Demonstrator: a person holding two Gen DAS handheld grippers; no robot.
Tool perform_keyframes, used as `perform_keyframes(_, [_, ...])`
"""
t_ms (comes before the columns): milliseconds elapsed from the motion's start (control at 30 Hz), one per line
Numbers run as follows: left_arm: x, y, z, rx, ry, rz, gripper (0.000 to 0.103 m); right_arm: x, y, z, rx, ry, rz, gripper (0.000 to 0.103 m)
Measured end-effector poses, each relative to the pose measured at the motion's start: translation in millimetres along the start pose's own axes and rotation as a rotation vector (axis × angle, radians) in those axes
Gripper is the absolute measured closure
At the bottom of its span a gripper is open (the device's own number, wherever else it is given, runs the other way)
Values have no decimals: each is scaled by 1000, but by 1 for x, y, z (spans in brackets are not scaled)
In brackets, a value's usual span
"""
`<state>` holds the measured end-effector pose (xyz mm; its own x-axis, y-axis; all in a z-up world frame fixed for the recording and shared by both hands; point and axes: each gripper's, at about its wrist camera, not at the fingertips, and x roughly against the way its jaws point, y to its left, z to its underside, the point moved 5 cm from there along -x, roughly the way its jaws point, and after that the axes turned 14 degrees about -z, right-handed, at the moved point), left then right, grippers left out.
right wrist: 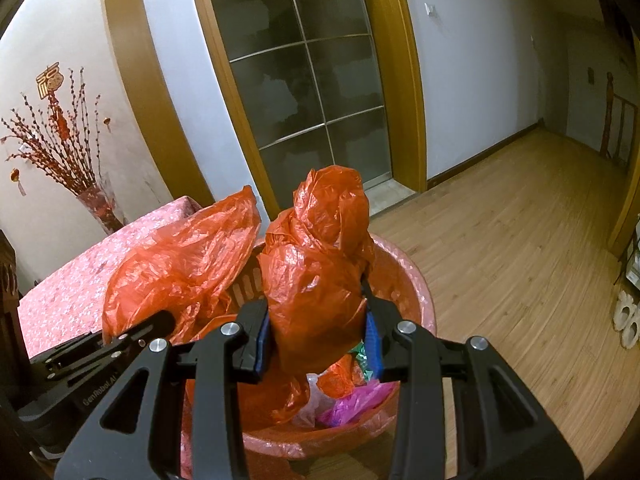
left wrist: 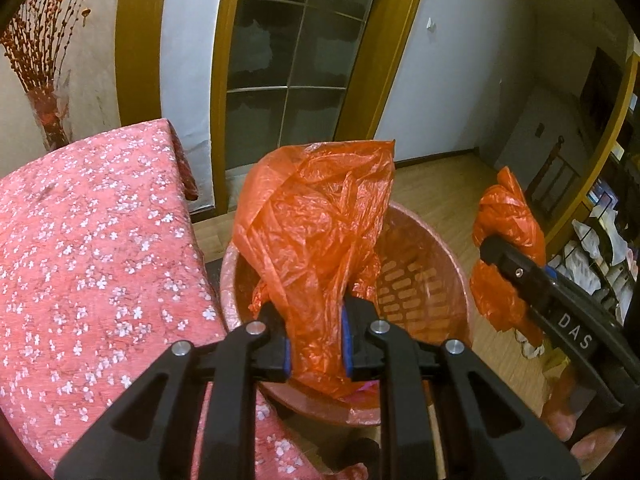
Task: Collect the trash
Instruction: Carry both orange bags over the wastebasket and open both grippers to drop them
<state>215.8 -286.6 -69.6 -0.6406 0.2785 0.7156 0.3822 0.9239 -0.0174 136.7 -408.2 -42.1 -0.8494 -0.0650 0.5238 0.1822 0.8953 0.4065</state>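
Observation:
An orange-red plastic bag point(left wrist: 316, 216) rises out of a pink slotted waste basket point(left wrist: 424, 280). My left gripper point(left wrist: 316, 344) is shut on one crumpled flap of it over the basket's near rim. My right gripper point(right wrist: 316, 332) is shut on a second bunched-up part of the bag point(right wrist: 320, 264), held above the basket point(right wrist: 416, 280). The left wrist view shows the right gripper point(left wrist: 492, 248) at the right with its bunch point(left wrist: 508, 220). In the right wrist view the left gripper point(right wrist: 160, 324) is at the left, on the other flap point(right wrist: 180, 264). Pink-purple plastic point(right wrist: 352, 400) and a green wrapper point(right wrist: 362, 354) lie inside.
A table under a pink floral cloth point(left wrist: 100, 260) stands right against the basket's left side. Behind are a frosted glass door point(left wrist: 288, 60) and a vase of red branches point(right wrist: 96, 204). Wooden floor point(right wrist: 520, 240) stretches to the right, where a cluttered shelf point(left wrist: 600, 240) and slippers point(right wrist: 628, 320) are.

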Motion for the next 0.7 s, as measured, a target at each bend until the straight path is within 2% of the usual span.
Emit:
perform_keyframes(267, [-8, -3, 2, -4, 19, 0, 85, -3, -1, -1, -16, 2, -11, 64])
perform_keyframes(467, [-12, -1, 5, -10, 23, -15, 65, -9, -3, -1, -44, 6, -32, 53])
perform_keyframes(700, [-11, 12, 6, 8, 19, -49, 52, -3, -7, 0, -62, -10, -26, 35])
